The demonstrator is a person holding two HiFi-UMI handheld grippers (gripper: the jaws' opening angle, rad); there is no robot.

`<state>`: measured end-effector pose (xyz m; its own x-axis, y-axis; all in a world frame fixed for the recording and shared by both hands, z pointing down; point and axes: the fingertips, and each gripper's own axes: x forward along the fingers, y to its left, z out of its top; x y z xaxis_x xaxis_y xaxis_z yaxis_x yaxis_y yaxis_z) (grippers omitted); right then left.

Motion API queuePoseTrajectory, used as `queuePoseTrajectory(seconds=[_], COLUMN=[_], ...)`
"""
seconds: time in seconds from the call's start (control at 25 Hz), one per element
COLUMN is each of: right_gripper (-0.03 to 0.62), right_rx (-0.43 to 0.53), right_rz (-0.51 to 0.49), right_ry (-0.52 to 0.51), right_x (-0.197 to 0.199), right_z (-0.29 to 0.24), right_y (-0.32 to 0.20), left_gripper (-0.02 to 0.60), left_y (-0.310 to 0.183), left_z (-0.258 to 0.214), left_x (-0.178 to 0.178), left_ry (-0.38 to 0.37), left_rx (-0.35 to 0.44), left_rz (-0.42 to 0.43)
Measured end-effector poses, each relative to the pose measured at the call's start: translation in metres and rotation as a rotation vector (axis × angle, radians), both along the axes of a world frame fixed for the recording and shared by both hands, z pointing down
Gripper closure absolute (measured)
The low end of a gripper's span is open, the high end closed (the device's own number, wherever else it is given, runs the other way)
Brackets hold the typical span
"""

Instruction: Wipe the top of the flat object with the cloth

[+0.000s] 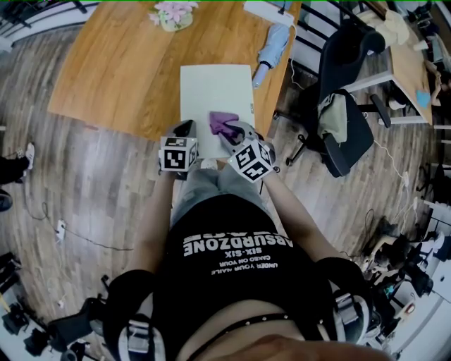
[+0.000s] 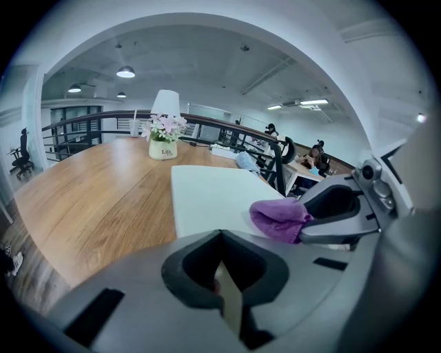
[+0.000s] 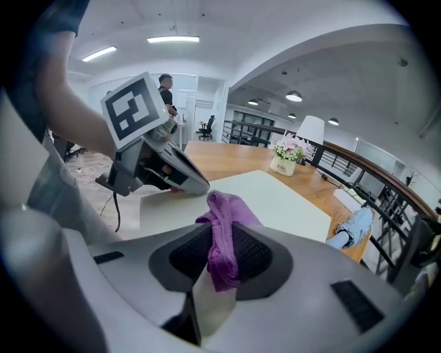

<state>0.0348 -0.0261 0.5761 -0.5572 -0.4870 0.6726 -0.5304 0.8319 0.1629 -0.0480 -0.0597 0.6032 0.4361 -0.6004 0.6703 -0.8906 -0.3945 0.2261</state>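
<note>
A white flat board lies on the wooden table, its near edge at the table's front edge. A purple cloth rests on the board's near right part, and my right gripper is shut on it. In the right gripper view the cloth hangs bunched between the jaws over the board. My left gripper is shut with nothing in it, its tips at the board's near left corner. From the left gripper I see the board ahead and the cloth to the right.
A flower pot stands at the table's far side. A folded blue umbrella lies beside the board's far right corner, near a white power strip. A black office chair stands right of the table.
</note>
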Motion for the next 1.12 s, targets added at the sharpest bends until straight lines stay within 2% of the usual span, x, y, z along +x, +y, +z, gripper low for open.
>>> queuePoseTrajectory(seconds=[0.36, 0.56, 0.72, 1.12], right_gripper=[0.499, 0.499, 0.499, 0.497], right_rx=[-0.06, -0.168, -0.22, -0.231], right_rz=[-0.031, -0.012, -0.035, -0.023], right_ry=[-0.01, -0.059, -0.061, -0.068], right_x=[-0.002, -0.002, -0.004, -0.007], right_z=[0.0, 0.0, -0.002, -0.002], right_y=[0.035, 0.051, 0.064, 0.069], left_gripper=[0.566, 0.566, 0.566, 0.566], left_y=[0.0, -0.001, 0.0, 0.0], left_z=[0.001, 0.001, 0.0, 0.0], left_x=[0.001, -0.002, -0.004, -0.004], left_ry=[0.009, 0.015, 0.029, 0.048], left_rx=[0.005, 0.01, 0.012, 0.005], left_rz=[-0.007, -0.021, -0.037, -0.049])
